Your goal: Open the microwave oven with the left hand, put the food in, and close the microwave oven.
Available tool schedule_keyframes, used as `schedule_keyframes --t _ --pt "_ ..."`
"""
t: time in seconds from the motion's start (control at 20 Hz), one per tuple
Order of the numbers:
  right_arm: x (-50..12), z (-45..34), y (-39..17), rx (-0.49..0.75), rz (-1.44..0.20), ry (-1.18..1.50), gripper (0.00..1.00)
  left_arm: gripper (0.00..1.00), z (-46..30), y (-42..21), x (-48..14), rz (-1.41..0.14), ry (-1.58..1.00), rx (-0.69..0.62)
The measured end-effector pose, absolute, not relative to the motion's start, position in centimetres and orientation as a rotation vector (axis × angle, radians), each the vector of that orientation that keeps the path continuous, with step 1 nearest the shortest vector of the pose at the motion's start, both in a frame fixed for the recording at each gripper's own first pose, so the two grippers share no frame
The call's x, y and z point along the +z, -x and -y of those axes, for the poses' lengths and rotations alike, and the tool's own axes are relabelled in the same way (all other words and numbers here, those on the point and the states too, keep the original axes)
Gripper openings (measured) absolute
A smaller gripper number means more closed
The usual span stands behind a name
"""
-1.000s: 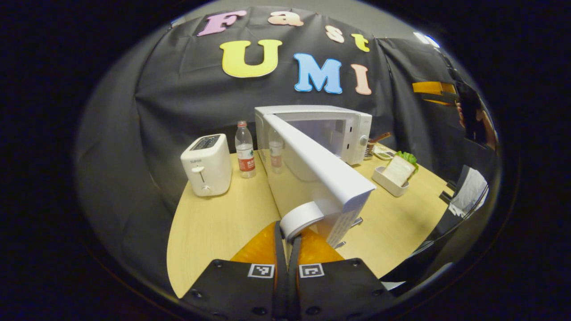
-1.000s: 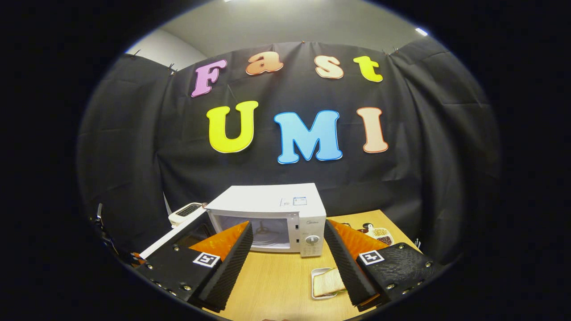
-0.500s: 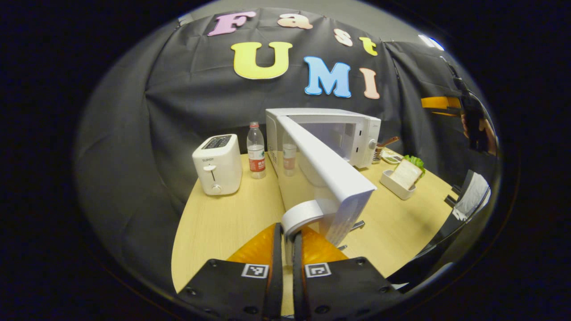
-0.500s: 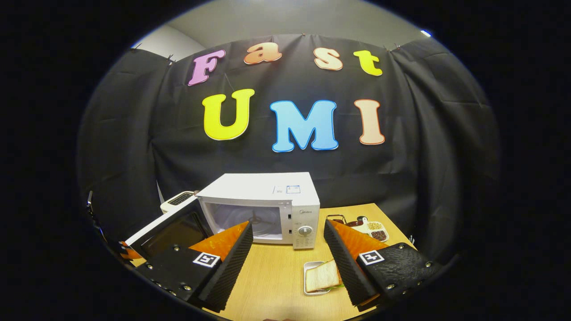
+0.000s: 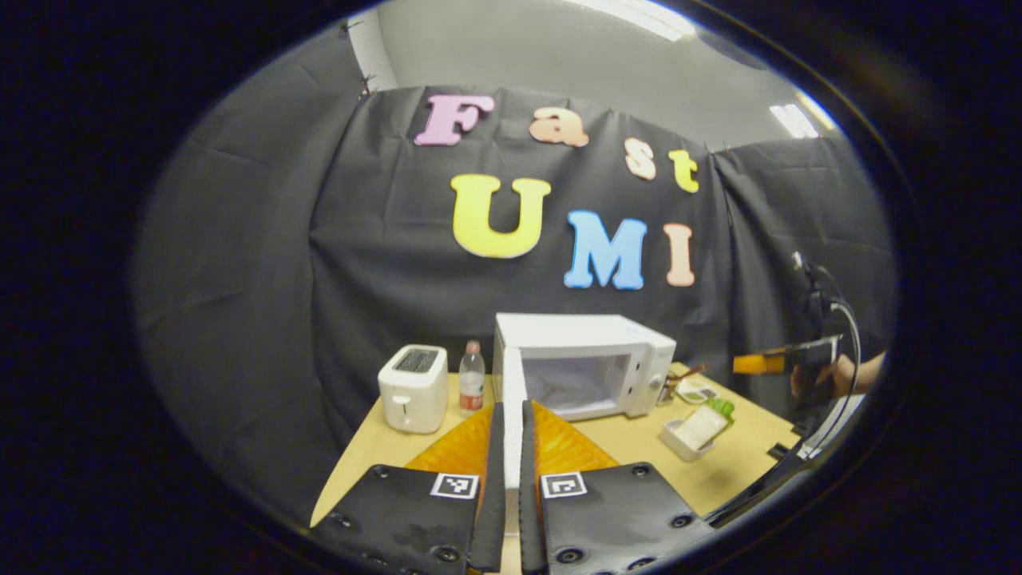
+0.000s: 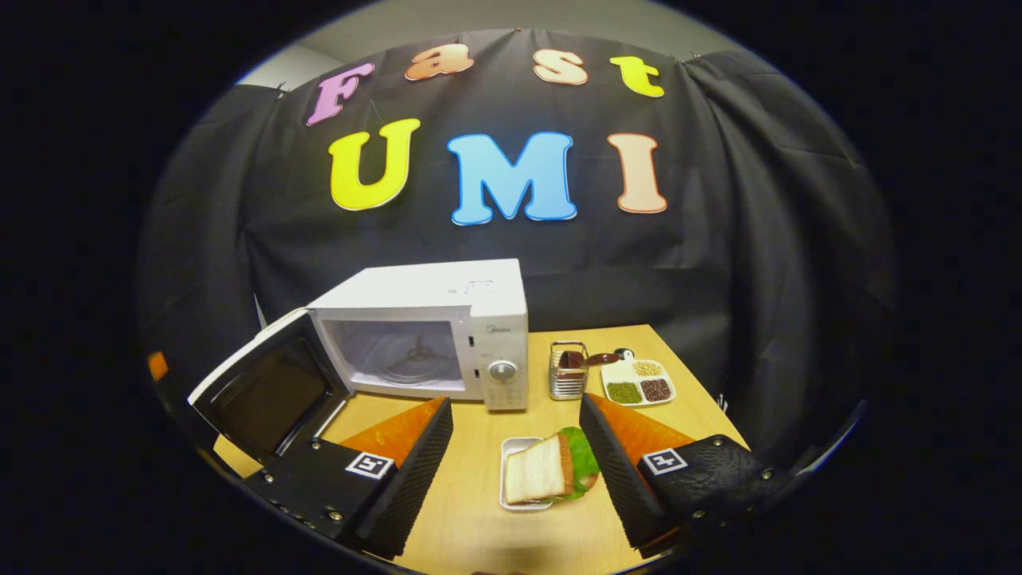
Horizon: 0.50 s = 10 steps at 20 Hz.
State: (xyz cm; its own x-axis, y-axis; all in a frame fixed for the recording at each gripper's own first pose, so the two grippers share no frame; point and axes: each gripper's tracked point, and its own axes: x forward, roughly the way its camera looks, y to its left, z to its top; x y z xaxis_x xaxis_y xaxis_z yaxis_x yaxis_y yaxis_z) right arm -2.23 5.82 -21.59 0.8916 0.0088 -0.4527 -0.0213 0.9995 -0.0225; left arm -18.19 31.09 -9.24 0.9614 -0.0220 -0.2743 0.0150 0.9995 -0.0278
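Right gripper view looks down on the wooden table (image 6: 559,511), where the white microwave oven (image 6: 431,335) stands at the back with its door (image 6: 267,391) swung wide out to the left, so the cavity and its turntable ring show. Next in size is the right gripper (image 6: 515,455), whose two fingers stand well apart and hold nothing; between them, on the table in front of the oven, lies the food: a sandwich (image 6: 547,471) with a green leaf at its side, resting in a small white tray (image 6: 511,447). Behind it, beside the oven's control panel, are a metal utensil holder (image 6: 567,379) and a divided dish of grains (image 6: 639,383). From the left gripper view, the oven (image 5: 583,367) faces the camera with the door's edge (image 5: 511,431) running down toward the left gripper (image 5: 505,447), whose fingers sit nearly together with just a slim gap, and I cannot tell whether they pinch the door. A white toaster (image 5: 413,387) and a water bottle (image 5: 472,390) stand left of the oven, the sandwich tray (image 5: 693,431) to its right.
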Motion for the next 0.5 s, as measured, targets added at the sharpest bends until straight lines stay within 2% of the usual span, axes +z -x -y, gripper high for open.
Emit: schedule_keyframes --t 0.15,0.25,0.3,0.45,0.5 --pt "-24.8 -3.4 2.3 0.001 -0.557 -0.007 0.98 0.12 -26.9 14.1 -2.9 -0.14 0.006 -0.038" --pt "-27.6 -2.1 2.6 -0.006 -0.641 -0.05 0.98 0.28 -23.9 11.5 -0.7 -0.086 -0.007 -0.059" --pt "-28.9 -1.6 2.9 -0.009 -0.69 -0.082 0.98 0.43 -22.3 10.4 0.0 -0.071 -0.011 -0.074" --pt "-32.8 -0.8 3.0 -0.017 -0.815 -0.195 0.98 0.99 -18.8 7.6 0.4 -0.046 -0.005 -0.095" --pt "-33.7 -0.7 3.4 -0.013 -0.846 -0.235 0.98 1.0 -17.9 7.1 0.0 -0.053 0.009 -0.105"
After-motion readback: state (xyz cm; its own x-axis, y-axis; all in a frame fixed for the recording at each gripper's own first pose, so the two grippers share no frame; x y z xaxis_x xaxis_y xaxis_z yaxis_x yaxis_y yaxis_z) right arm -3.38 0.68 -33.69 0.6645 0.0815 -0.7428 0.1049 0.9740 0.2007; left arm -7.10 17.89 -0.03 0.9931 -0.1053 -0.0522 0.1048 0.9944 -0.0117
